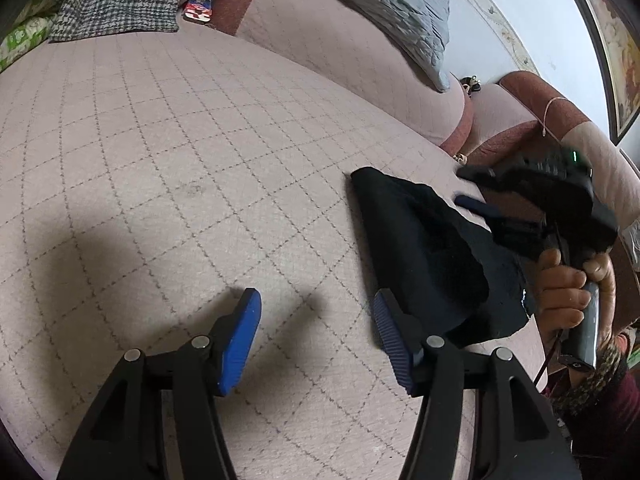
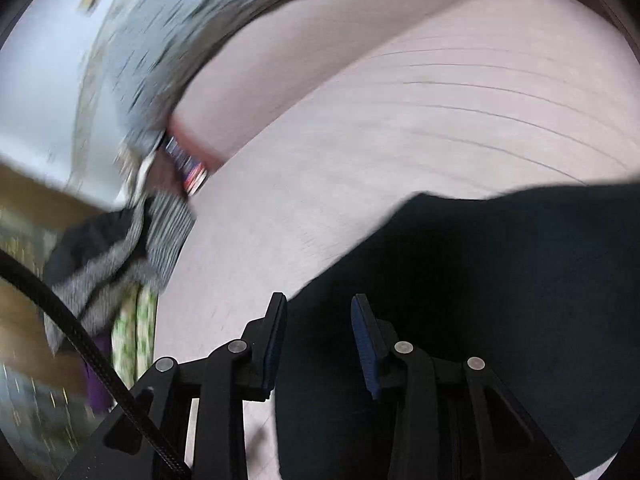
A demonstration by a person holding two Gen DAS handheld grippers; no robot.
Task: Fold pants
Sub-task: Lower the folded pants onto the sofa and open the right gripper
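The dark navy pants (image 1: 424, 252) lie folded into a compact bundle on the pink quilted couch seat (image 1: 180, 152), at the right of the left wrist view. My left gripper (image 1: 316, 308) is open and empty, hovering over the seat just left of the bundle, its right pad (image 1: 390, 336) near the bundle's edge. My right gripper (image 2: 318, 312) is open above the pants (image 2: 500, 288), nothing between its pads. It also shows in the left wrist view (image 1: 480, 200), held in a hand beyond the bundle. The right wrist view is blurred.
A houndstooth garment (image 1: 116, 0) lies at the far left end of the couch. A grey quilted pillow (image 1: 384, 4) rests on the backrest. A small colourful packet (image 1: 198, 10) sits by the seat's back. A picture frame (image 1: 616, 52) hangs on the wall.
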